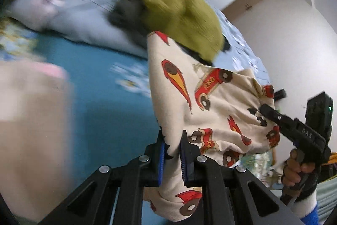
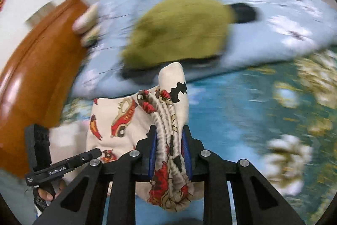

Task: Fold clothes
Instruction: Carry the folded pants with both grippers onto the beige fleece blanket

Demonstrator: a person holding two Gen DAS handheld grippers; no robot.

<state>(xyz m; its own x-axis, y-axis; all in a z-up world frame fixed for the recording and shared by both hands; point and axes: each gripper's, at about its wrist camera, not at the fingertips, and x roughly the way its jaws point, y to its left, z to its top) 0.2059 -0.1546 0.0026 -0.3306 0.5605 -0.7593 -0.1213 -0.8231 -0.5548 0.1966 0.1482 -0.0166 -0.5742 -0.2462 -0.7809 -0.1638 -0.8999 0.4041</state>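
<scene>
A cream garment printed with red cars and flames (image 1: 210,102) hangs in the air between both grippers above the bed. My left gripper (image 1: 171,153) is shut on one edge of its cloth. My right gripper (image 2: 169,147) is shut on the bunched elastic waistband (image 2: 166,119) of the same garment (image 2: 118,119). From the left wrist view, the right gripper (image 1: 271,112) shows at the far right, gripping the cloth, held by a gloved hand (image 1: 299,172). From the right wrist view, the left gripper (image 2: 95,153) shows at the lower left.
An olive-green knit garment (image 1: 183,16) lies on dark clothing (image 1: 124,12) atop a pale blue quilt (image 1: 84,20). The blue flowered bedsheet (image 2: 242,111) spreads below. A brown wooden headboard (image 2: 40,69) stands at the left in the right wrist view. White walls lie behind.
</scene>
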